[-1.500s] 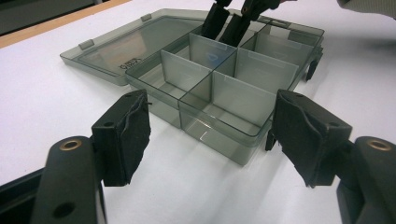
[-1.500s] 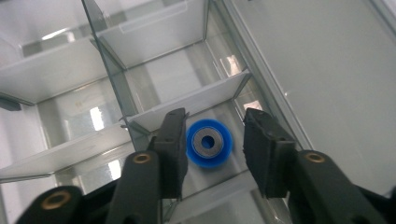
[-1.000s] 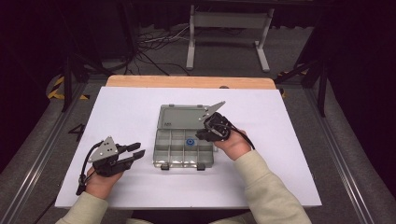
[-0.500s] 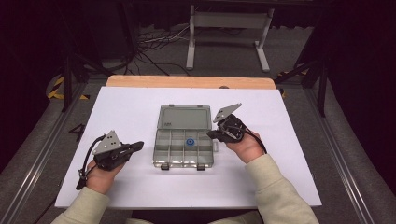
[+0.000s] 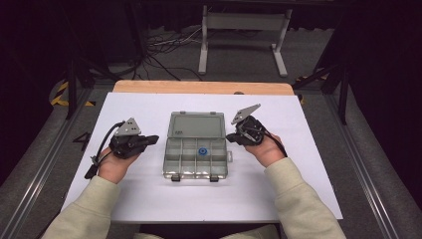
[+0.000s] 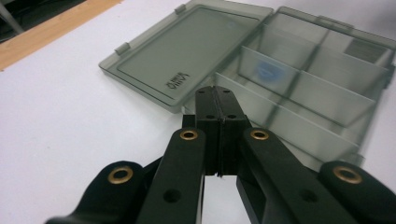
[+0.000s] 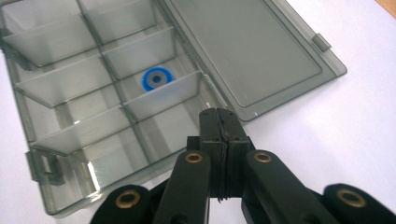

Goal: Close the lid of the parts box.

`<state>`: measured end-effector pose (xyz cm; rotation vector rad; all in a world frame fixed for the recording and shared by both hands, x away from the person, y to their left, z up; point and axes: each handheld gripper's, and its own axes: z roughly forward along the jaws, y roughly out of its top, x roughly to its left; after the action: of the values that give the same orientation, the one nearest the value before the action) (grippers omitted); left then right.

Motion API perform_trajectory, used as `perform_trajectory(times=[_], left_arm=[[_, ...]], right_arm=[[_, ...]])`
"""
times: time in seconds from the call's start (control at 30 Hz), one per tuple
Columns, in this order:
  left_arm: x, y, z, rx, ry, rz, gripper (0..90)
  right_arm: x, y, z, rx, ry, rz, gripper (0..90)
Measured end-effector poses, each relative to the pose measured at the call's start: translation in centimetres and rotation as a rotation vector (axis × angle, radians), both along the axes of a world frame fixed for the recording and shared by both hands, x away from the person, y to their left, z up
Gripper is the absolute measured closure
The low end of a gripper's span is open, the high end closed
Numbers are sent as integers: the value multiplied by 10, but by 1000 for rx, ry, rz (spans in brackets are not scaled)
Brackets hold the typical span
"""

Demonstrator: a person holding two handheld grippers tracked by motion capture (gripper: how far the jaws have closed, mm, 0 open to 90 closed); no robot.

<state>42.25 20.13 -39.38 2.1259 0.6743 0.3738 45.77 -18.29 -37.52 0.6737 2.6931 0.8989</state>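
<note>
A clear grey compartment box (image 5: pixel 176 149) lies open at the middle of the white table, its lid (image 5: pixel 197 124) flat on the far side. A small blue ring (image 5: pixel 202 151) rests in one middle compartment; it shows sharply in the right gripper view (image 7: pixel 158 78) and blurred in the left gripper view (image 6: pixel 269 71). My left gripper (image 5: pixel 155 138) hovers just left of the box, its jaws pressed together with nothing between them (image 6: pixel 216 93). My right gripper (image 5: pixel 230 137) sits at the box's right edge, also shut and empty (image 7: pixel 219 116).
The white table top (image 5: pixel 298 189) has a wooden strip (image 5: pixel 199 87) along its far edge. Two latches (image 5: pixel 175 177) stick out of the box's near wall. Beyond the table, cables (image 5: pixel 164 50) and a metal stand (image 5: pixel 244 30) are on the dark floor.
The left gripper moved away from the person and up, ending beside the box with its jaws shut. The right gripper drew back from over the box to its right edge.
</note>
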Motion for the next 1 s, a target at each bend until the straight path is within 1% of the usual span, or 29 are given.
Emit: perform_trajectory(times=[0.03, 0.07, 0.1, 0.13, 0.17, 0.23, 0.3, 0.33, 0.37, 0.4, 0.43, 0.5, 0.6, 0.67, 0.7, 0.73, 0.8, 0.83, 0.87, 0.93, 0.97, 1.0], left_arm=[[4, -1, 0, 8, 5, 4, 897], [4, -1, 0, 8, 5, 4, 897], [10, -2, 1, 10, 13, 4, 897], [10, -2, 1, 10, 13, 4, 897], [14, -3, 1, 11, 25, 7, 897], [20, -5, 1, 19, 35, 16, 897], [26, -6, 1, 27, 45, 26, 897], [26, -6, 1, 27, 45, 26, 897], [31, -7, 2, 37, 56, 35, 897], [31, -7, 2, 37, 56, 35, 897], [34, -7, 2, 34, 63, 35, 897], [41, -6, 1, 33, 77, 43, 897], [44, -5, 0, 35, 72, 49, 897], [49, -6, -1, 30, 70, 62, 897], [51, -7, -1, 36, 75, 66, 897], [54, -8, -1, 46, 71, 74, 897], [57, -9, -1, 46, 72, 79, 897], [60, -9, -1, 44, 76, 84, 897], [61, -9, -1, 45, 78, 90, 897], [64, -10, -1, 48, 81, 94, 897], [66, -10, -2, 43, 86, 102, 897], [67, -11, -2, 40, 100, 105, 897]], right_arm=[[2, -1, 0, -4, 1, -5, 900], [2, -1, 0, -4, 1, -5, 900], [6, -3, 1, -3, 6, -11, 900], [6, -3, 1, -3, 6, -11, 900], [8, -3, 1, -2, 4, -12, 900], [11, -3, 2, -5, 5, -18, 900], [18, -4, 2, -19, 10, -40, 900], [18, -4, 2, -19, 10, -40, 900], [23, -5, 1, -25, 12, -53, 900], [23, -5, 1, -25, 12, -53, 900], [27, -6, 0, -30, 14, -61, 900], [30, -6, 0, -31, 17, -69, 900], [33, -6, 0, -32, 16, -70, 900], [35, -6, -1, -32, 20, -76, 900], [37, -7, -1, -31, 18, -77, 900], [40, -7, -1, -33, 21, -90, 900], [41, -7, -2, -37, 22, -98, 900], [43, -7, -1, -35, 29, -111, 900], [44, -6, -1, -35, 26, -117, 900], [46, -5, -1, -40, 24, -119, 900], [47, -5, 0, -41, 26, -118, 900], [48, -4, 0, -40, 25, -122, 900]])
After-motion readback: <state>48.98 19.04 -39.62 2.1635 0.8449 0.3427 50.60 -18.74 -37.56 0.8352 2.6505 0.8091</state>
